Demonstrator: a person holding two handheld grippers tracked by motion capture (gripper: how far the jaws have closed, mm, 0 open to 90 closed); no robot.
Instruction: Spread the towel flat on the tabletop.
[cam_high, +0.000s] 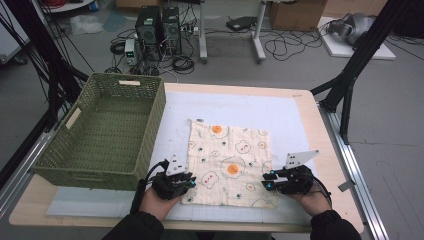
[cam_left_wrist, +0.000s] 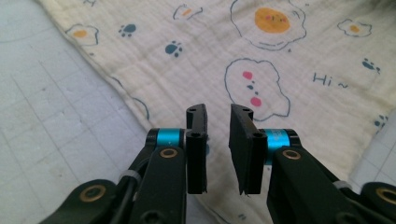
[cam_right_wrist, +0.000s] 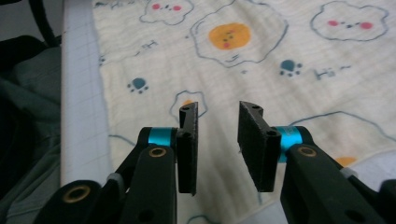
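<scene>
A wooden worktop (cam_high: 310, 107) carries a white grid mat (cam_high: 240, 107), with a green basket (cam_high: 105, 132) at left and a printed cloth (cam_high: 227, 160) lower centre.

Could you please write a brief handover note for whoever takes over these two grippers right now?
Left gripper: fingers apart over the near left edge of the cloth, nothing gripped.
Right gripper: fingers apart at the near right edge, nothing gripped.
Cloth lies flat and unfolded on the white mat; green basket stands empty beside it on the left.
Done: cloth spread out.
Left: probably grasping the near corners; no fold made yet.
</scene>
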